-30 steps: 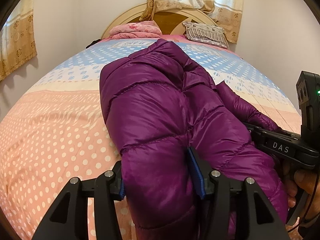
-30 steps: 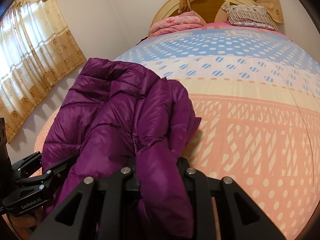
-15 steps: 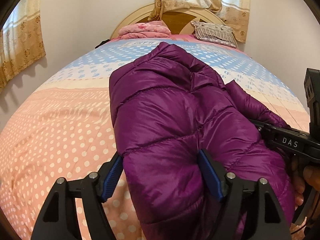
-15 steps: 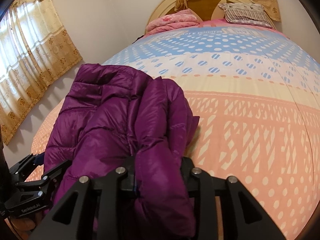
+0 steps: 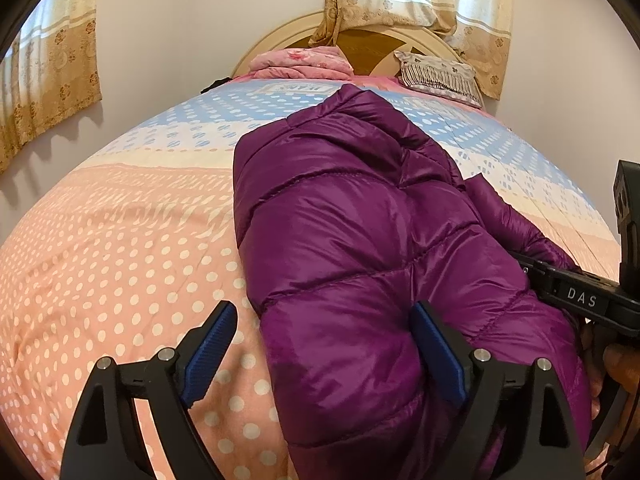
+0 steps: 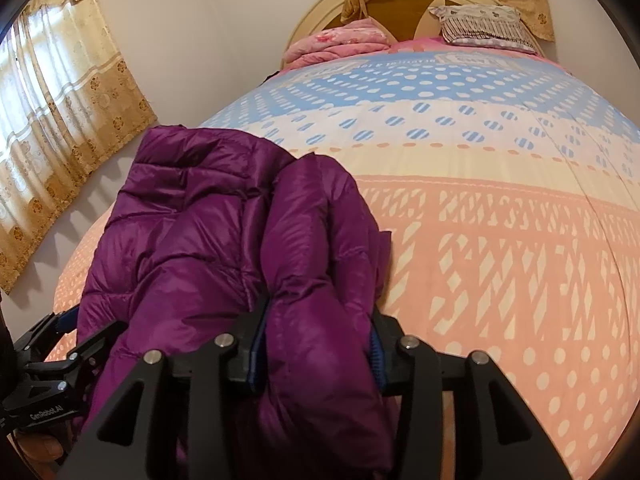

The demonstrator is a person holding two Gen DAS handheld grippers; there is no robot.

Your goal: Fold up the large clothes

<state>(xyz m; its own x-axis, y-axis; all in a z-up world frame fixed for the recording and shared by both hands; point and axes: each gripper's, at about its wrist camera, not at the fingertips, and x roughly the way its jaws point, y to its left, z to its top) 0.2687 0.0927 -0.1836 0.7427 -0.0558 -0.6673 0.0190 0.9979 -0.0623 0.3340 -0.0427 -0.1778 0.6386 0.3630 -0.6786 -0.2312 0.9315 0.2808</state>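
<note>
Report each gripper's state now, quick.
Left gripper: open, its blue-padded fingers spread, one on either side of the near edge of the shiny purple quilted puffer jacket.
Right gripper: shut on the jacket.

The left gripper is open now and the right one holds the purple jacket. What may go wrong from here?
1. The left gripper is open, its left finger off the purple jacket, so the puffy fold may spring open.
2. Only the right gripper clamps a thick bunch of the slippery fabric; it may slip out, or one-sided pulling may drag the jacket askew.
3. The jacket lies near the bed edge, so it may slide off.
</note>
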